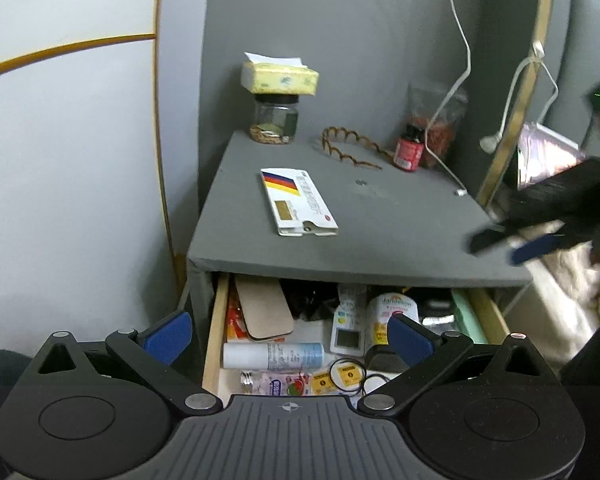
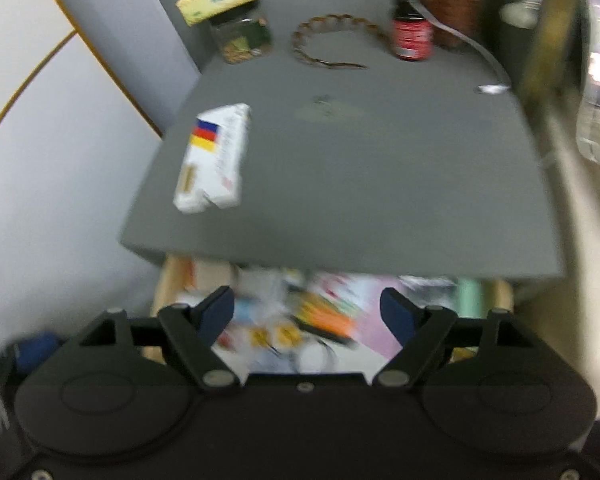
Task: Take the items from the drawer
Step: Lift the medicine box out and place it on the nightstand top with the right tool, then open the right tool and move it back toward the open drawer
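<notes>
The open drawer (image 1: 214, 328) of a grey nightstand (image 1: 380, 240) holds several items: a white spray tube (image 1: 274, 356), a white meter with a screen (image 1: 346, 332), a white supplement bottle (image 1: 392, 316), a brown flat case (image 1: 264, 312), a pink packet (image 1: 276, 384) and black hair ties (image 1: 348, 372). My left gripper (image 1: 289, 336) hangs open above the drawer's front, with nothing between its fingers. My right gripper (image 2: 308, 312) is open and empty over the blurred drawer (image 2: 162, 292); in the left wrist view the right gripper (image 1: 516, 240) shows blurred at the nightstand's right edge. A white box with a striped flag (image 1: 298, 202) (image 2: 214, 160) lies on top.
At the back of the nightstand stand a tissue pack (image 1: 280, 78) on a glass jar (image 1: 274, 122), a brown wavy headband (image 1: 352, 146), a red bottle (image 1: 410, 148) and a clear bag (image 1: 440, 120). A white cable (image 1: 460, 60) hangs at the right. Bedding (image 1: 560, 280) lies right of the nightstand.
</notes>
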Demonstrator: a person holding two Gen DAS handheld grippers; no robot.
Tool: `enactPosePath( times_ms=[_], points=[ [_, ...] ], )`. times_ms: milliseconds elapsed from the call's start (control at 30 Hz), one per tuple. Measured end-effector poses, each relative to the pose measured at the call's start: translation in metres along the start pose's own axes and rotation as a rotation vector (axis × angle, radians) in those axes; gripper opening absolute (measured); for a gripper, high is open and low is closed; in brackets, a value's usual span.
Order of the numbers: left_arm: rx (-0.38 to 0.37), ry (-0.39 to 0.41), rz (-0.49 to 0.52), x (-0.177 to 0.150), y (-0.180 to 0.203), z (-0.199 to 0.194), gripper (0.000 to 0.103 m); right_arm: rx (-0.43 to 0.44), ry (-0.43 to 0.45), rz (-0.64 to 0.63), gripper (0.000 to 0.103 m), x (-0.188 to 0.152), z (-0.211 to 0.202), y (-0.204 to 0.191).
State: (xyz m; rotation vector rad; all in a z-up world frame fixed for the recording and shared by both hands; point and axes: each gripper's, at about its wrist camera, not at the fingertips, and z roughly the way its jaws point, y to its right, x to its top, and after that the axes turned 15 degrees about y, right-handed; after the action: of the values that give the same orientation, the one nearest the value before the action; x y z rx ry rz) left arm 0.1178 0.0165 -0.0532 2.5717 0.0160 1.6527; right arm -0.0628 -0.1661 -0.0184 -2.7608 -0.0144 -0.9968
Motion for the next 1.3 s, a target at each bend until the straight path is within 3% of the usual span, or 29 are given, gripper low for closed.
enactPosePath(
  times_ms=[133, 233, 367, 533, 667, 867, 1067, 1167, 1300],
  points=[
    [-0.004, -0.017, 0.099, -0.004, 0.021, 0.008, 0.103, -0.010, 0.031, -0.034, 0.079, -0.015, -0.019, 0.032],
    [-0.022, 0.004, 0.137, -0.006, 0.031, 0.007, 0.103, -0.003, 0.050, 0.009, 0.079, -0.024, -0.018, 0.046],
    [-0.026, 0.033, 0.097, -0.008, 0.030, 0.006, 0.103, 0.144, 0.111, 0.167, 0.079, -0.042, -0.004, 0.063],
    [-0.013, 0.045, 0.045, -0.005, 0.021, 0.002, 0.103, 0.164, 0.071, 0.229, 0.078, -0.083, 0.011, 0.075],
    [0.005, 0.049, -0.017, -0.002, 0.012, 0.001, 0.103, 0.209, 0.081, 0.193, 0.080, -0.085, 0.013, 0.065],
    [-0.009, 0.042, -0.078, 0.004, 0.004, 0.003, 0.103, 0.153, 0.090, 0.112, 0.080, -0.093, 0.015, 0.052],
    [-0.050, 0.023, -0.072, 0.006, 0.001, 0.002, 0.103, 0.134, 0.050, 0.009, 0.080, -0.098, 0.022, 0.038],
    [-0.036, 0.036, -0.087, 0.003, 0.001, -0.002, 0.103, 0.168, 0.022, -0.016, 0.080, -0.105, 0.025, 0.032],
    [-0.040, 0.052, -0.066, 0.004, 0.004, -0.007, 0.103, 0.269, 0.009, -0.145, 0.080, -0.096, 0.035, 0.009]
  ],
)
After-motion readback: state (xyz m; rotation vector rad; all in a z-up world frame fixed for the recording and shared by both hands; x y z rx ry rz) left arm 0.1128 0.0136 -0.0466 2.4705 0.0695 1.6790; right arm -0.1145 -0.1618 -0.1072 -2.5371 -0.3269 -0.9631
